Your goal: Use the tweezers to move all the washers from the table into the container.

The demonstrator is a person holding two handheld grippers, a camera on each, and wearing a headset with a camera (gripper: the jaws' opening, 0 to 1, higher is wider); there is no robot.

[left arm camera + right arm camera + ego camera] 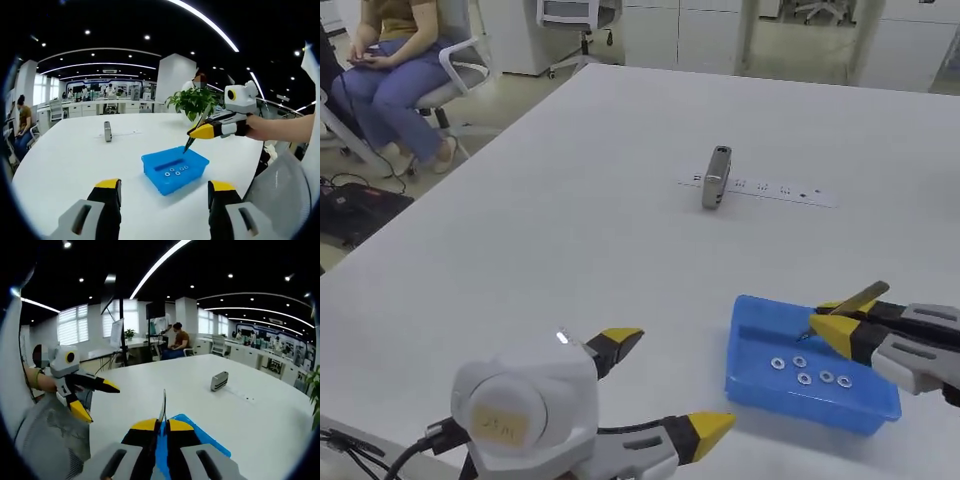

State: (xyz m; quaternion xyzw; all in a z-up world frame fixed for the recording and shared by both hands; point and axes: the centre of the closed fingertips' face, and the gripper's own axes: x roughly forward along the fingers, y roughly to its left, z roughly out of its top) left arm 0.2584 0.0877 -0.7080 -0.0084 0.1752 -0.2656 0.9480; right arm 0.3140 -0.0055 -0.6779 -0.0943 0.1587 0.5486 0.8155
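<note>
Above the blue plastic tray [755, 330], the right hand-held gripper [820, 320] is pinching thin tweezers [855, 298]; the left hand-held gripper [686, 378] is gaping wide.

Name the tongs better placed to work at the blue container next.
Right. The right tongs are shut on the tweezers, whose tip hangs over the blue container near the washers; the left tongs are open, empty, short of it.

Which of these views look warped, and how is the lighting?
Head view: straight lines, even light, only a faint shadow at the blue container. Left gripper view: fisheye curves the table edge and the ceiling light strips. Right gripper view: same bending, one overhead strip glaring bright.
</note>
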